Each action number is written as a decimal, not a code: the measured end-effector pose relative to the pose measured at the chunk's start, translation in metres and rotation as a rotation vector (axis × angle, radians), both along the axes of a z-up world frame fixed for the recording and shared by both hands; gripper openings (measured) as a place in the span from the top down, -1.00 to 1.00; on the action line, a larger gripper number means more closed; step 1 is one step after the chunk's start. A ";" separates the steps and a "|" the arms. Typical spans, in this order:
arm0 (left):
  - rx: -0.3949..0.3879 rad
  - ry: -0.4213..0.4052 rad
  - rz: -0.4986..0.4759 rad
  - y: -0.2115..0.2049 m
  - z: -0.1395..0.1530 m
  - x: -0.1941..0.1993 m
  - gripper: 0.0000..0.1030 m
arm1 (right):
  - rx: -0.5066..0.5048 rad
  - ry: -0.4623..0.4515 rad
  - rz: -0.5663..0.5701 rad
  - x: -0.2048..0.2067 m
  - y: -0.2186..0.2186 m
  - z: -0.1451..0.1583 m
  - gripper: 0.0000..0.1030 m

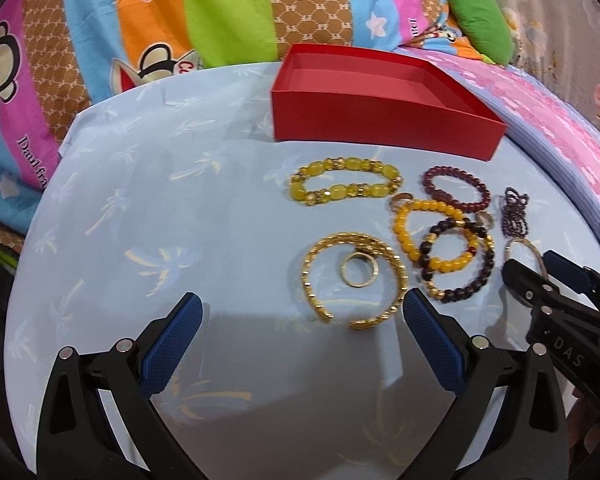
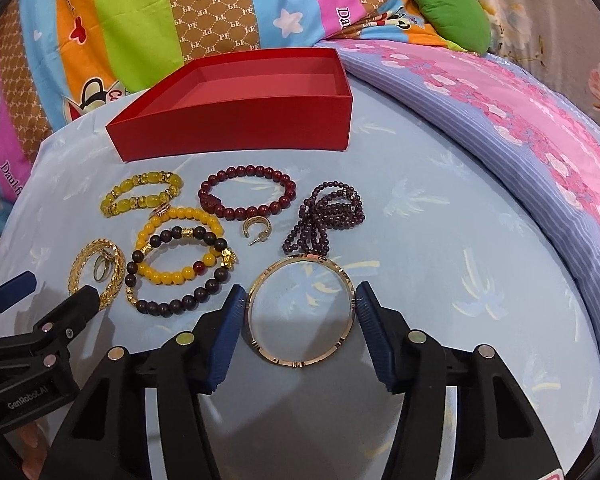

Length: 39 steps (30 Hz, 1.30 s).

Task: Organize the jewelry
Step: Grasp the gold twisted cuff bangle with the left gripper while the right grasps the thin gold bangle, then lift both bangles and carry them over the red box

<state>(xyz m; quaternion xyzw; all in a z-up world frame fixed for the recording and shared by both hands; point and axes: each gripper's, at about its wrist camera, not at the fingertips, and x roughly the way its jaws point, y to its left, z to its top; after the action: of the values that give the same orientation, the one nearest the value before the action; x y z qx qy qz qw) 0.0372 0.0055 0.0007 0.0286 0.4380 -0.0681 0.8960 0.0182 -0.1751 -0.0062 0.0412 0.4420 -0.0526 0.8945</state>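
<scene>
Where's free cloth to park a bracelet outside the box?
Free: the blue cloth left of the yellow bead bracelet and gold bangle, and the cloth right of the purple bead strand. Crowded: the jewelry cluster below the red box.

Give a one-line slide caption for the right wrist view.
Right gripper open around a thin gold bangle, beaded bracelets and empty red box beyond.

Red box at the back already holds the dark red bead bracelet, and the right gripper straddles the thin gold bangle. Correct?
Not quite. The red box is empty in the right wrist view; the dark red bead bracelet lies on the blue cloth in front of it. The right gripper does straddle the thin gold bangle, open.
</scene>
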 end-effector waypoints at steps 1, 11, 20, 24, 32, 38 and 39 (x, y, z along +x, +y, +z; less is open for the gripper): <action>0.004 -0.004 -0.006 -0.002 0.000 0.000 -0.86 | 0.002 -0.001 -0.001 0.000 0.000 0.000 -0.06; 0.006 0.056 -0.036 -0.013 -0.010 0.018 -0.85 | 0.013 -0.001 -0.007 0.000 -0.003 0.000 -0.06; -0.013 0.014 -0.089 -0.017 -0.004 0.013 -0.15 | 0.017 -0.003 -0.012 -0.001 -0.004 0.000 -0.06; -0.030 0.018 -0.103 -0.014 -0.002 0.012 -0.07 | 0.020 -0.003 -0.014 -0.004 -0.004 0.002 -0.06; -0.039 -0.023 -0.100 -0.009 0.021 -0.002 -0.07 | 0.036 -0.039 -0.020 -0.016 -0.006 0.022 -0.06; -0.049 -0.078 -0.107 -0.006 0.058 -0.004 -0.07 | 0.051 -0.087 -0.008 -0.017 -0.006 0.051 -0.06; -0.048 -0.087 -0.108 -0.006 0.063 -0.003 -0.07 | 0.051 -0.096 -0.003 -0.016 -0.006 0.057 -0.06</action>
<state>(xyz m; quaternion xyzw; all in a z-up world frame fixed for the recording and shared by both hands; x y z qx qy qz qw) 0.0340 -0.0002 0.0634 0.0337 0.3946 -0.1256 0.9096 0.0022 -0.1815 0.0506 0.0671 0.3996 -0.0406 0.9133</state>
